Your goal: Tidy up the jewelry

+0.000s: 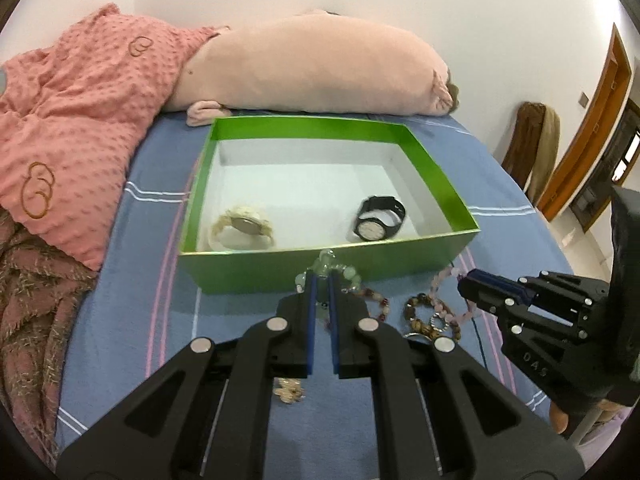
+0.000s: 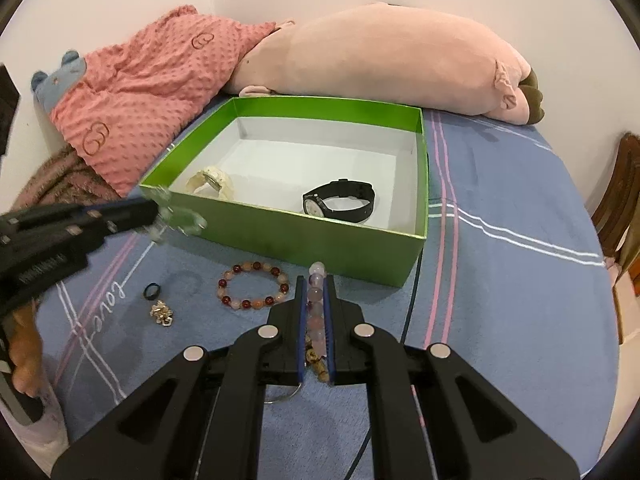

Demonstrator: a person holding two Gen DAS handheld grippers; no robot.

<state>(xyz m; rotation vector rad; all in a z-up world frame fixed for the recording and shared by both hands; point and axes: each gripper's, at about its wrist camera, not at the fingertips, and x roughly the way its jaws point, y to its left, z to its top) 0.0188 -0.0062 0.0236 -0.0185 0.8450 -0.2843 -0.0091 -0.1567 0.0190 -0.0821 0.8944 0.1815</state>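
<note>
A green box [image 1: 280, 272] [image 2: 320, 236] stands on the blue bed sheet and holds a cream watch [image 1: 244, 226] [image 2: 212, 182] and a black watch [image 1: 378, 220] [image 2: 340, 200]. My left gripper [image 1: 321, 276] [image 2: 154, 210] is shut on a pale green bead bracelet [image 1: 332, 266] [image 2: 180, 220], held just above the sheet at the box's near wall. My right gripper [image 2: 316, 278] [image 1: 464, 280] is shut on a pink and purple bead bracelet [image 2: 316, 300] [image 1: 440, 284] low over the sheet. A red and peach bead bracelet [image 2: 254, 284] lies in front of the box.
A brown bead bracelet [image 1: 424, 314], a black ring [image 2: 152, 291] and a small gold piece [image 2: 162, 312] [image 1: 288, 390] lie on the sheet. A pink blanket [image 1: 80, 120] and a long pink plush [image 1: 312, 68] lie behind the box. A chair [image 2: 616, 208] stands at the right.
</note>
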